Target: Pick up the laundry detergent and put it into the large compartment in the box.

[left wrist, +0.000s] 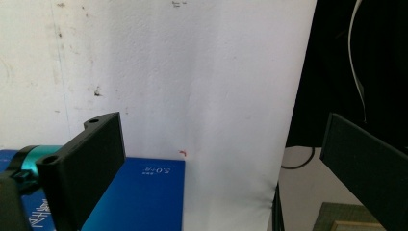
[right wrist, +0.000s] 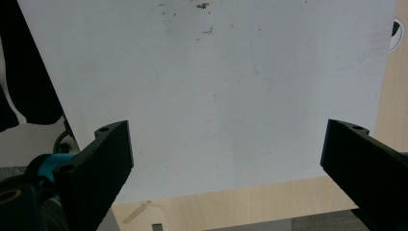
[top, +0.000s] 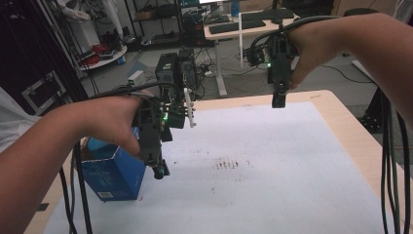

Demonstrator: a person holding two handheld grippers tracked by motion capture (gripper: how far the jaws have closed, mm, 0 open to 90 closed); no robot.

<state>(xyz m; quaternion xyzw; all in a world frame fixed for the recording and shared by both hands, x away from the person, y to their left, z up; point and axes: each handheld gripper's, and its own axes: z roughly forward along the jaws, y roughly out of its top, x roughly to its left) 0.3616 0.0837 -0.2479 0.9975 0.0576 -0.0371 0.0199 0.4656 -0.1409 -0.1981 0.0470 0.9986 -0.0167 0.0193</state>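
A blue carton (top: 114, 173) stands open-topped at the table's left edge, on a white sheet (top: 263, 161). My left gripper (top: 158, 169) points down just right of the carton, above the sheet. In the left gripper view its jaws stand wide apart, so my left gripper (left wrist: 219, 130) is open and holds nothing, and the carton's blue side (left wrist: 139, 192) lies below the left jaw. My right gripper (top: 278, 100) hangs over the sheet's far edge. Seen in its own view, my right gripper (right wrist: 228, 130) is also open and holds nothing, over the bare sheet (right wrist: 216, 72).
Dark stains (top: 226, 164) mark the sheet's middle. The wooden table (top: 350, 122) shows around the sheet. Cables (top: 392, 161) hang at the right. Beyond the far edge stand black equipment (top: 175, 68) and a desk with keyboards (top: 243, 24).
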